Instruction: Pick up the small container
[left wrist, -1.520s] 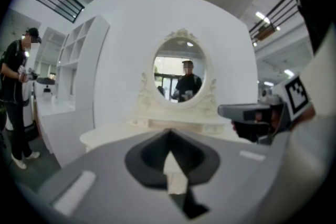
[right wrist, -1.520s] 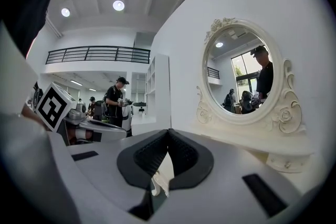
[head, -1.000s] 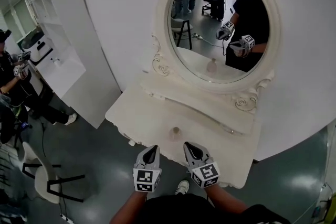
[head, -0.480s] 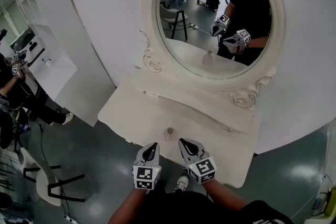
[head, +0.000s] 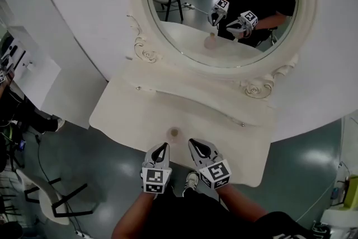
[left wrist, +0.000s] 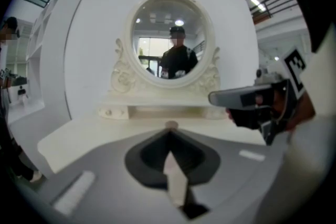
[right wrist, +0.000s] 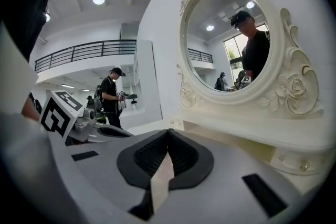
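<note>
Both my tools are closed and empty. My left gripper [head: 163, 147] sits low in the head view, a little left of centre, its two jaws pressed together to a point with nothing between them. My right gripper [head: 193, 144] is beside it to the right; its own view shows the jaws meeting at the tip in the same way, holding nothing. The small container [head: 174, 133], a little round pale pot, stands upright near the front edge of the white dressing table [head: 128, 112], in the lower middle of the head view. It is just beyond my two tips and between them, a shade nearer the left one, and neither tip touches it. In the left gripper view it peeks up right above the closed tip at the middle of the frame, with my right gripper reaching in from the right side. Behind the table, filling the top of the head view, hangs the oval mirror [head: 224, 8] in its carved cream frame. Its glass reflects the pot, both my grippers and my dark shirt. A chair [head: 50, 198] stands on the grey floor at lower left.
</note>
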Action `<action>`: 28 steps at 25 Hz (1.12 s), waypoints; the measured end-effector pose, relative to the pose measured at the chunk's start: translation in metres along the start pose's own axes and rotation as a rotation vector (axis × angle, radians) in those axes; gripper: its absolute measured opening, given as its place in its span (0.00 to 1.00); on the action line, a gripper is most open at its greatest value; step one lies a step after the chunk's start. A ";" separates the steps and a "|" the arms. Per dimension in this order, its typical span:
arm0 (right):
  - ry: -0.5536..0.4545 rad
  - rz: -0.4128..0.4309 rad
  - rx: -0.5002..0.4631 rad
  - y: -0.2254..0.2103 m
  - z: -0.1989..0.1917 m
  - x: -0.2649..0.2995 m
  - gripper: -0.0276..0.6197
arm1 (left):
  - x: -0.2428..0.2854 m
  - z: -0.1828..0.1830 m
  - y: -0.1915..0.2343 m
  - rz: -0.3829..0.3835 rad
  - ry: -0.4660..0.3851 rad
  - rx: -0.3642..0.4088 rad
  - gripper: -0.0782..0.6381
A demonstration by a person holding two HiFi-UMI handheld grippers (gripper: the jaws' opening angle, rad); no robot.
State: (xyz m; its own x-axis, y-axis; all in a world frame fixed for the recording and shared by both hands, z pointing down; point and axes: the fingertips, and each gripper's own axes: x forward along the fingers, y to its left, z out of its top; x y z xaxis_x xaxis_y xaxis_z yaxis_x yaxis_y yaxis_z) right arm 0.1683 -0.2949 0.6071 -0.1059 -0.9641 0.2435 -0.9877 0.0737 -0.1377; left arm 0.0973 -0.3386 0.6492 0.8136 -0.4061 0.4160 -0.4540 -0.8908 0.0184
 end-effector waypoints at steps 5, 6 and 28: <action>0.042 -0.022 0.030 -0.004 -0.019 0.004 0.05 | 0.025 -0.020 0.000 -0.019 0.056 0.032 0.15; 0.049 -0.028 0.036 -0.005 -0.022 0.005 0.05 | 0.030 -0.026 -0.002 -0.028 0.077 0.040 0.23; 0.085 -0.099 0.097 -0.039 -0.042 0.005 0.05 | 0.120 -0.075 -0.014 -0.179 0.323 0.141 0.71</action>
State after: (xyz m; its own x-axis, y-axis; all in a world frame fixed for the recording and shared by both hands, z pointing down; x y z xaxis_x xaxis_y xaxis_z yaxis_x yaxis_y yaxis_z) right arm 0.2016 -0.2920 0.6541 -0.0218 -0.9401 0.3403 -0.9786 -0.0496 -0.1997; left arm 0.1738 -0.3595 0.7671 0.7087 -0.1769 0.6829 -0.2427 -0.9701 0.0006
